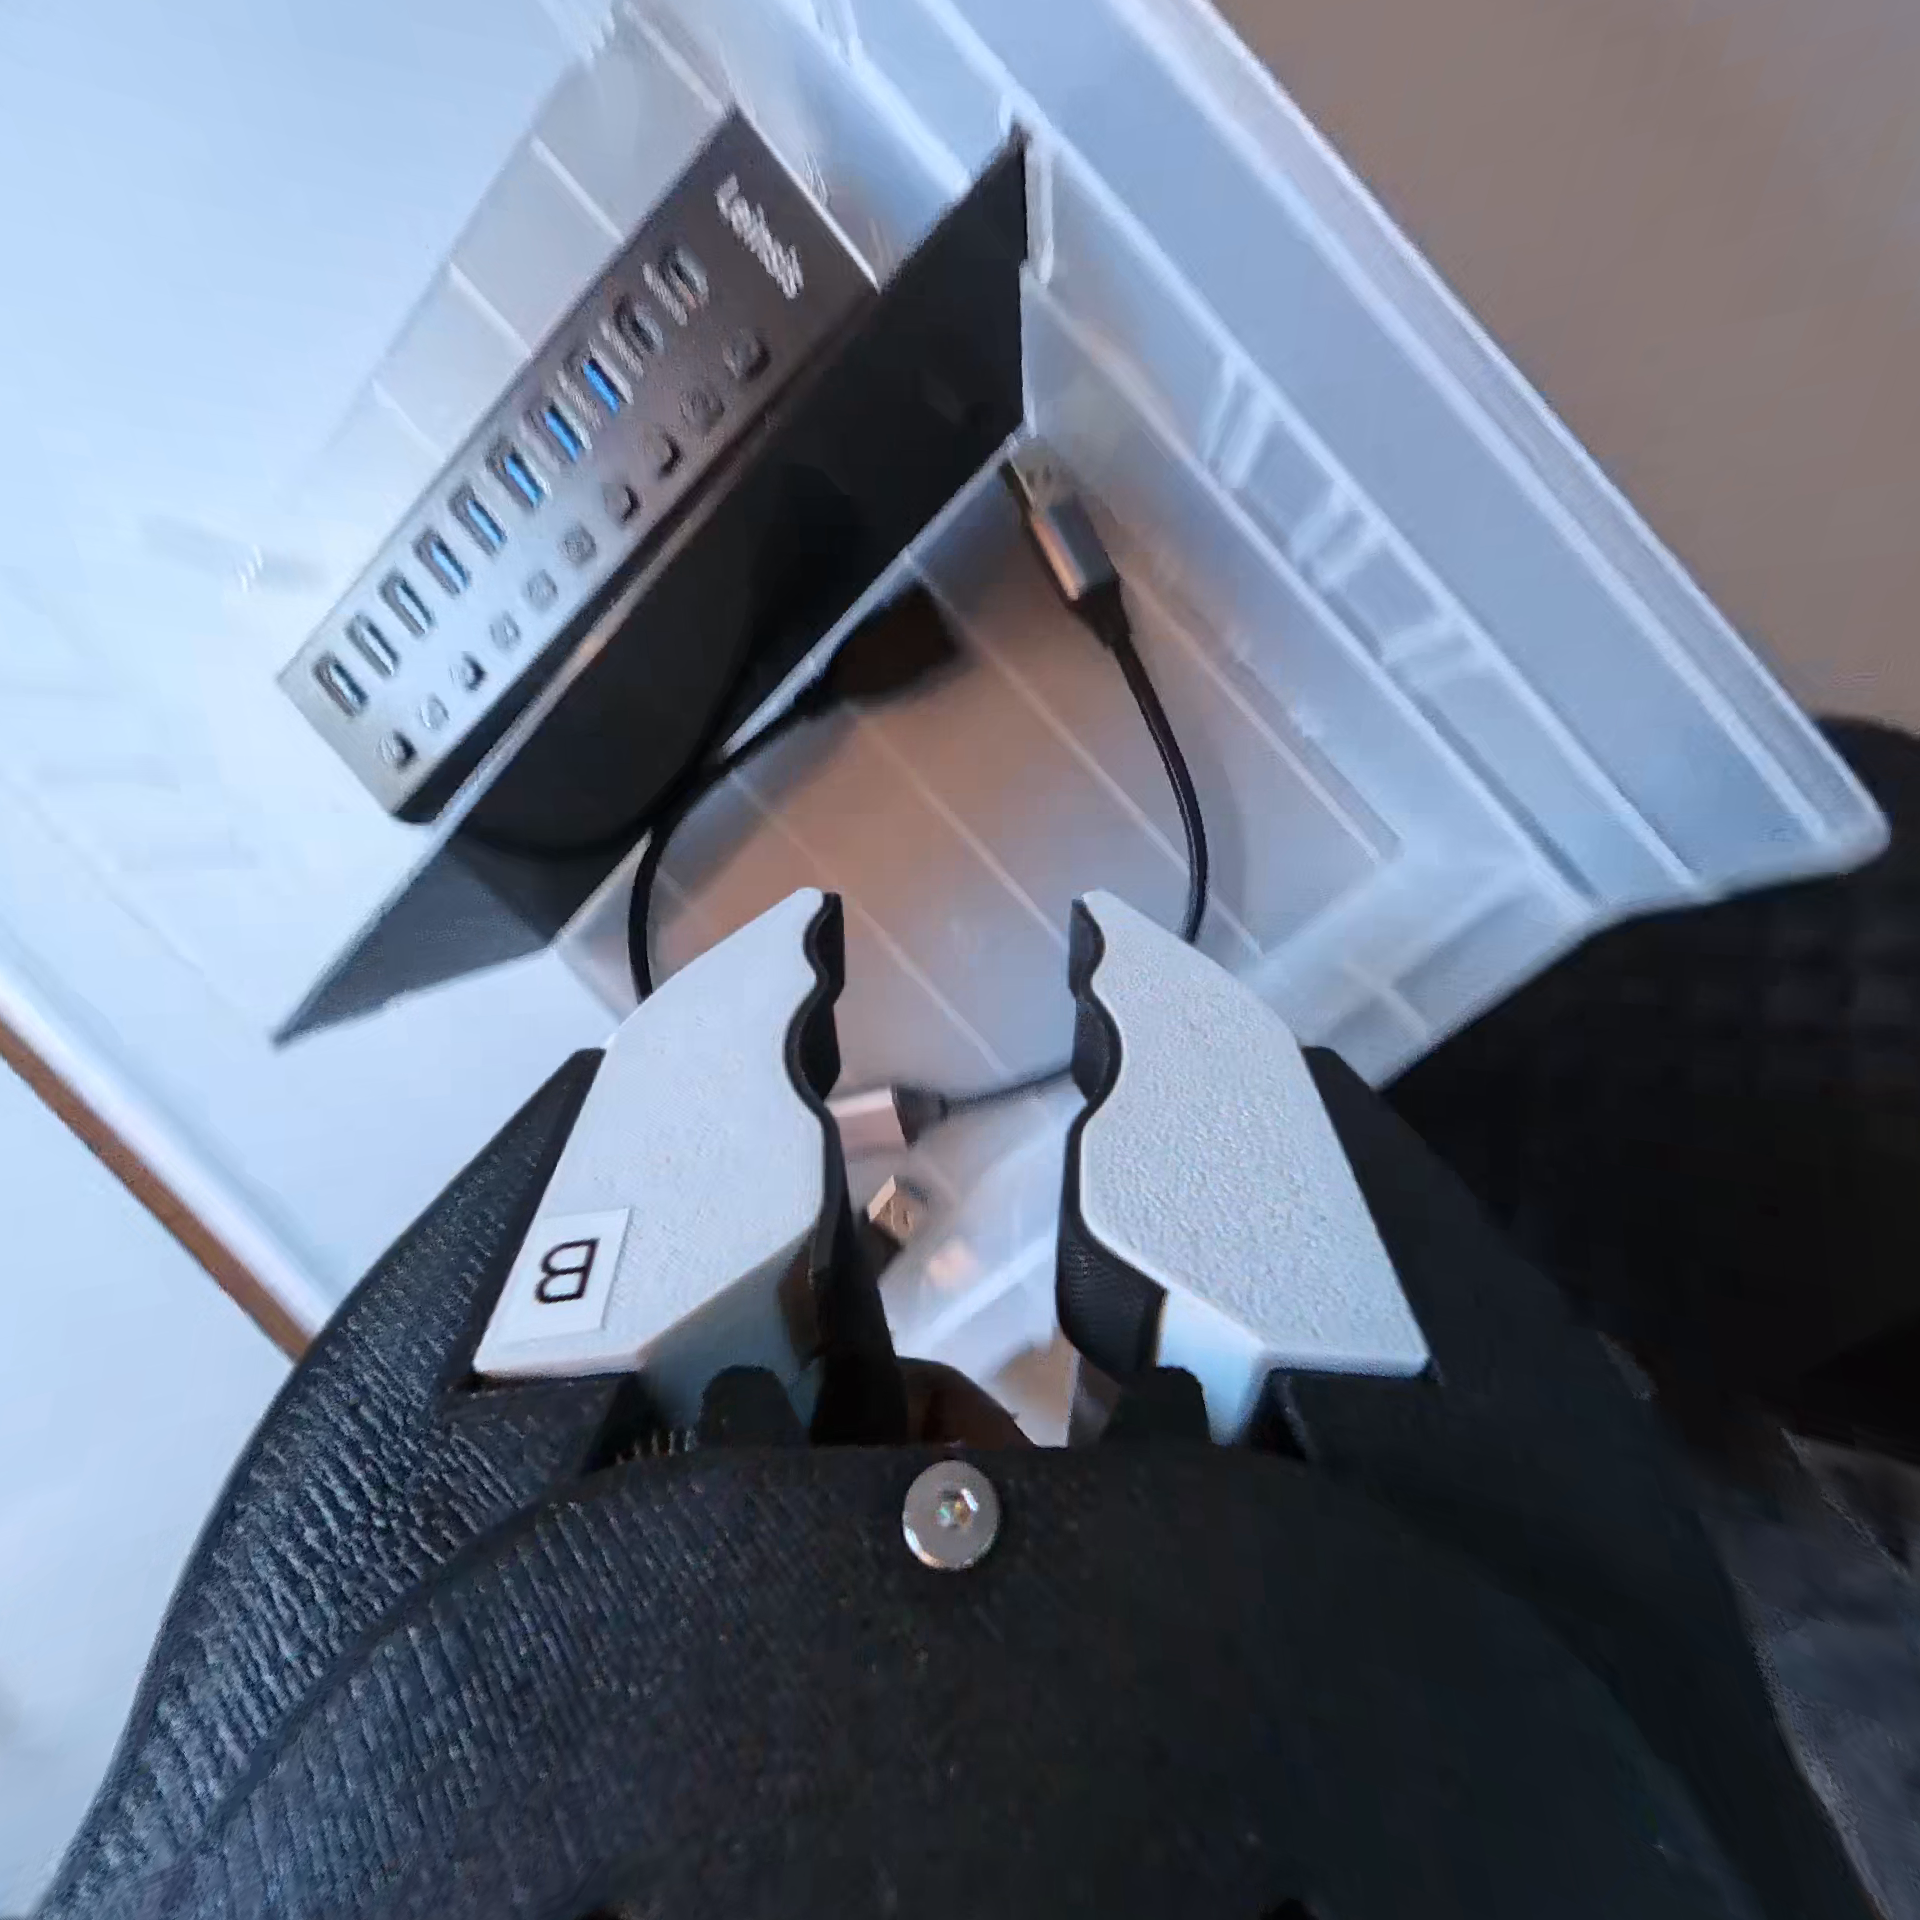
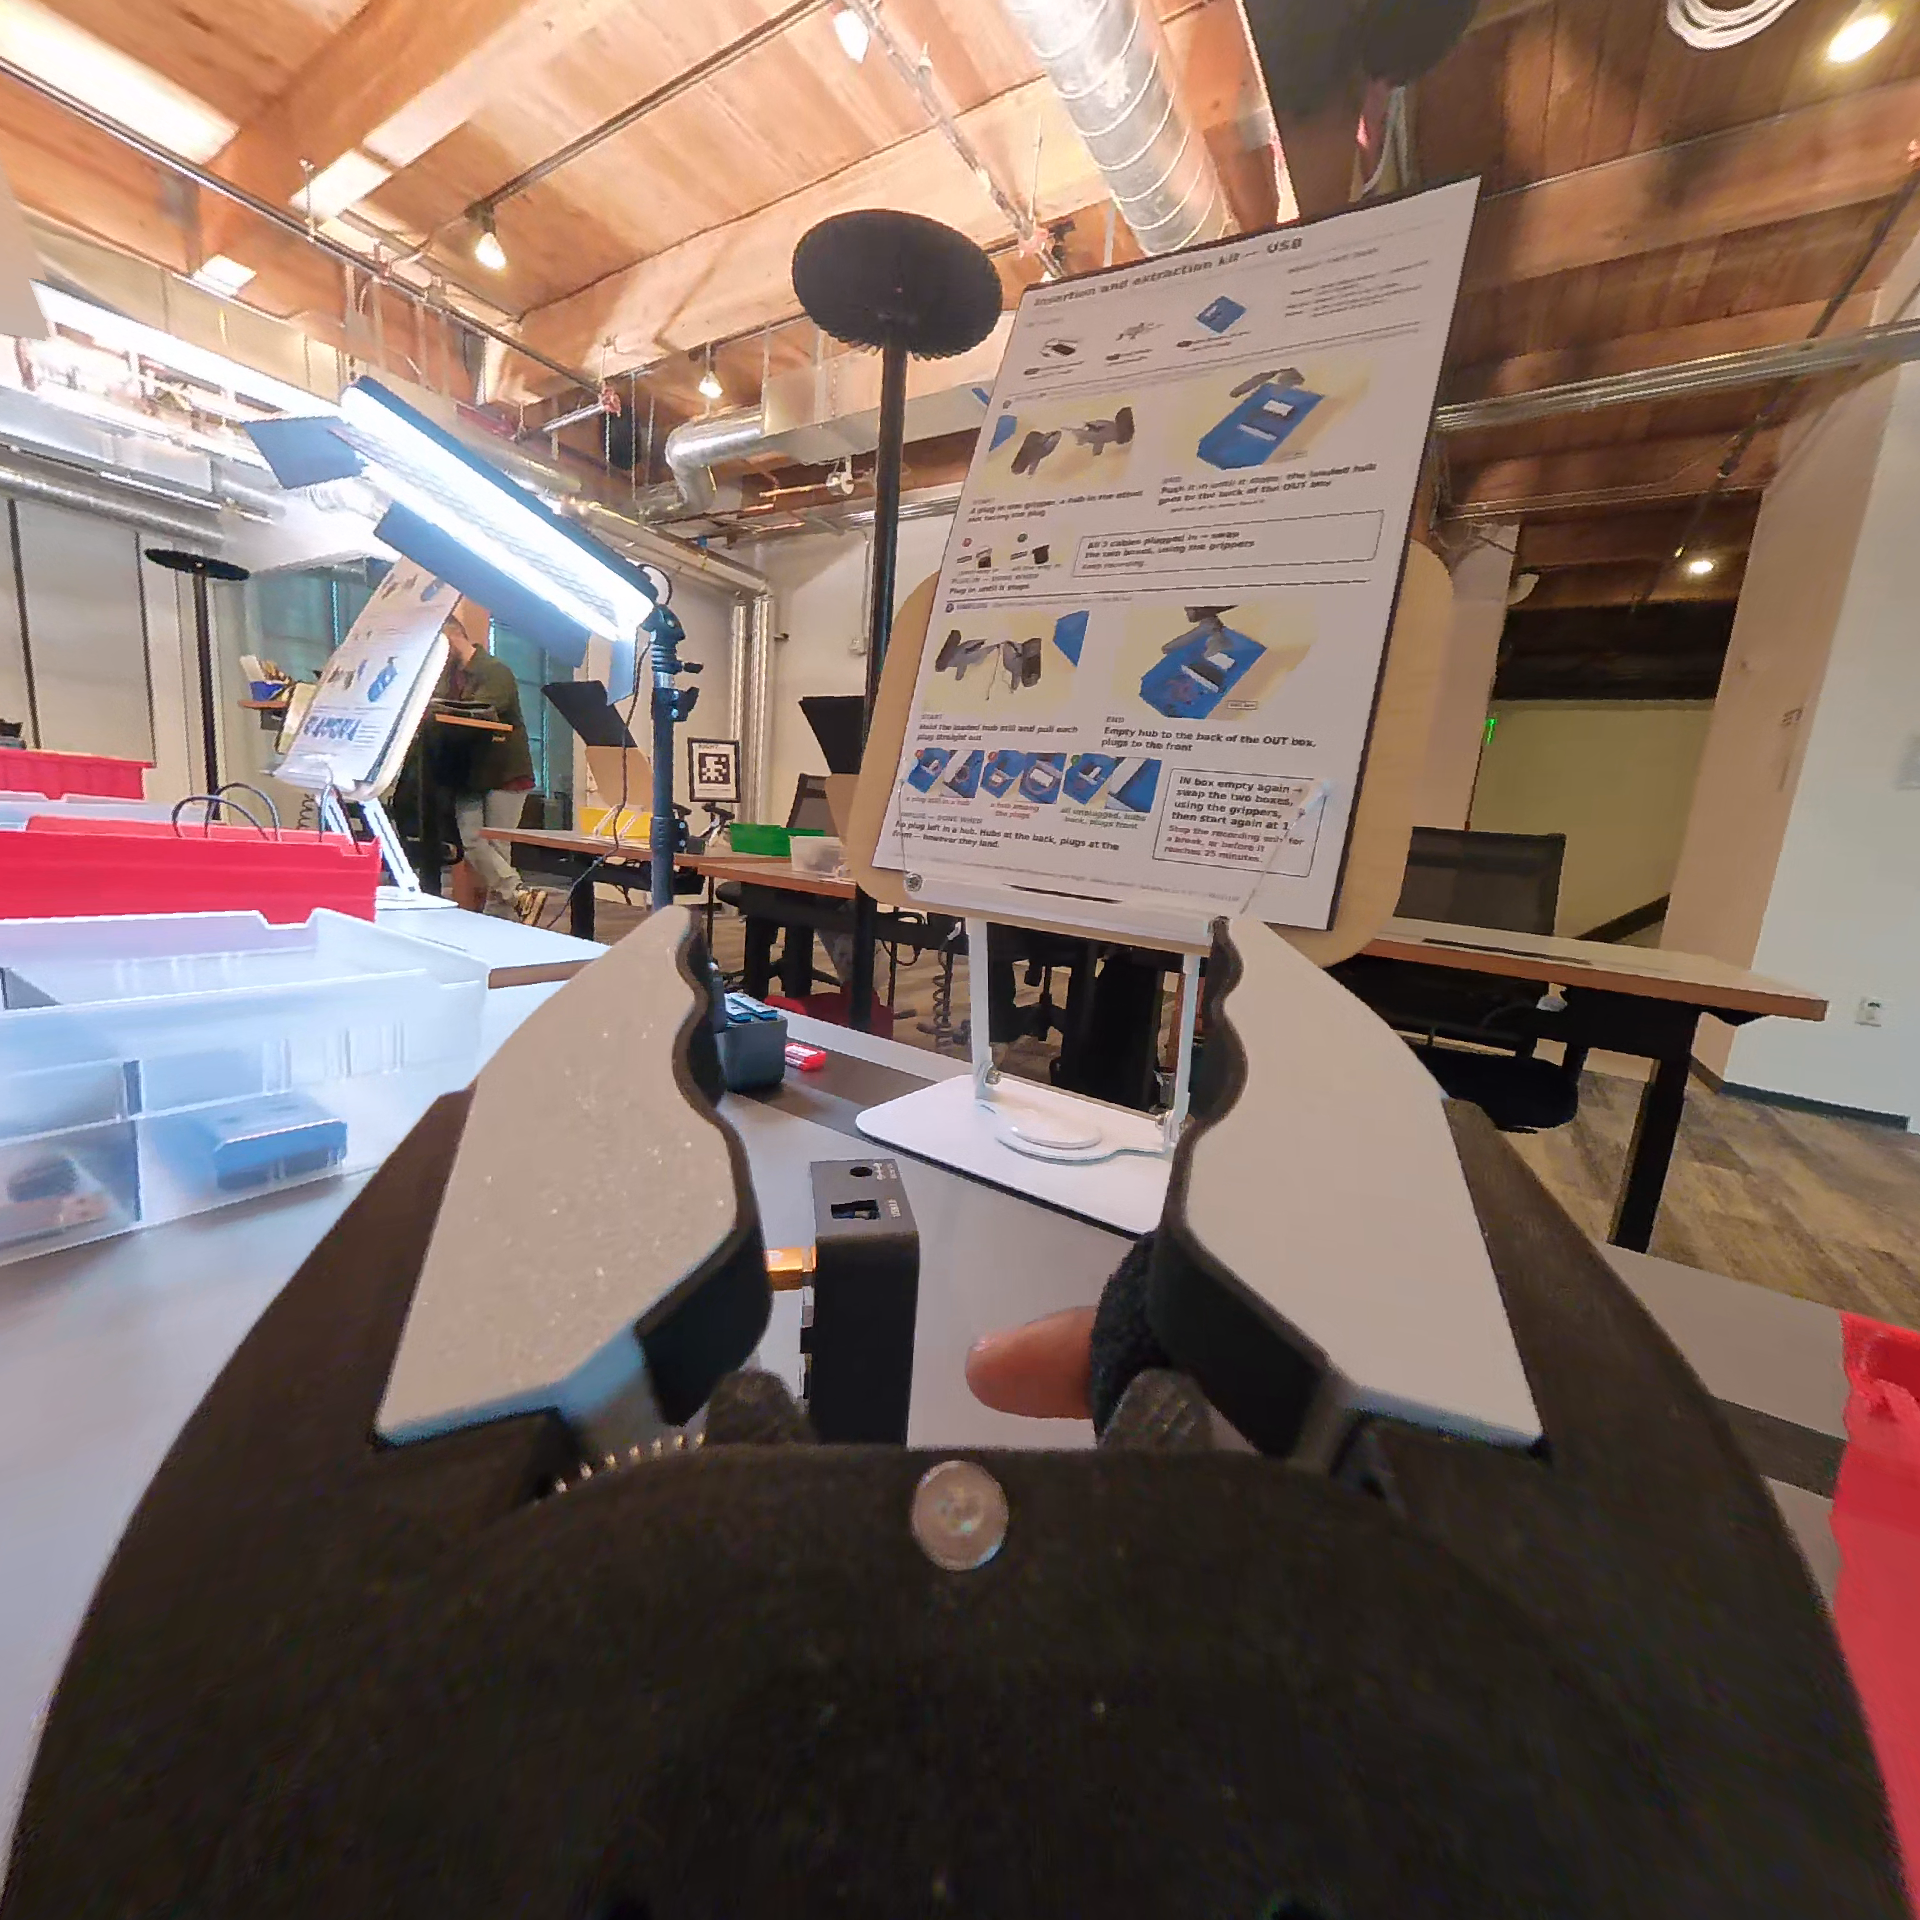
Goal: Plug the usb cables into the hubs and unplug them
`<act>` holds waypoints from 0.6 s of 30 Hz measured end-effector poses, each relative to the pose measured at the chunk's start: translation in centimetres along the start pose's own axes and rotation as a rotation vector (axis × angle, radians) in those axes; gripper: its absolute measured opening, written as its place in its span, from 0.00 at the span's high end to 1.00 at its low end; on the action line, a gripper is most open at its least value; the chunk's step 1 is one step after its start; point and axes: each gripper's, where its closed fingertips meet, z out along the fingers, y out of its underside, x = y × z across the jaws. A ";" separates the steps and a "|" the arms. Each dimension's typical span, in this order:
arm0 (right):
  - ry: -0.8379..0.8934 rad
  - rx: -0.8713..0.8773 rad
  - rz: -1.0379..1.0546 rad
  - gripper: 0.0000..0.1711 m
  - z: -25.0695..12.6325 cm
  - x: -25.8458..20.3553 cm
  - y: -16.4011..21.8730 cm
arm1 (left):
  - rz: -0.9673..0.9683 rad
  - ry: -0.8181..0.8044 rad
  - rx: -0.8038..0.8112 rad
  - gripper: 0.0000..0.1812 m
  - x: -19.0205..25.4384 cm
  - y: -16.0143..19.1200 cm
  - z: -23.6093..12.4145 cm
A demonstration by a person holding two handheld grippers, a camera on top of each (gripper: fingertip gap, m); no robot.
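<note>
The left hand-held gripper is seen with its jaws standing apart, and nothing is held between them. Ahead of it and to the left, a long multi-port USB hub is seen, grey-faced with a row of blue-tongued ports and a row of small round buttons beside them; the ports visible in this view carry no plugs. The hub is propped on a black angled stand inside a clear plastic bin. Ahead of the fingertips and slightly to the right, a black USB cable is laid on the bin floor, its grey-shelled plug resting unplugged just beside the lower edge of the stand. A second metal plug is partly seen between the fingers, closer to the camera; its detail is blurred.

The right hand-held gripper is seen wide open, with nothing gripped. Between its fingers, low and near the camera, a small black box-shaped hub is seen, with a gold-coloured connector showing at its left side. A person's fingertip is visible to the right of that hub. Beyond the fingertips, an instruction sheet on a white stand is set on the grey worktop. To the left, a clear bin holding a blue item is placed, with red bins behind it
</note>
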 end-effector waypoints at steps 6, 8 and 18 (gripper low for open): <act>0.011 0.016 0.014 0.49 -0.2 0.5 -0.4 | 0.316 -0.045 0.005 0.79 -0.3 -2.7 5.0; 0.011 0.024 0.017 0.50 -0.3 0.5 -0.6 | 0.332 -0.020 -0.036 0.79 -0.5 -2.4 6.1; -0.013 0.020 -0.002 0.53 -0.2 -0.2 -0.6 | 0.436 0.196 -0.087 0.86 1.7 -0.5 5.5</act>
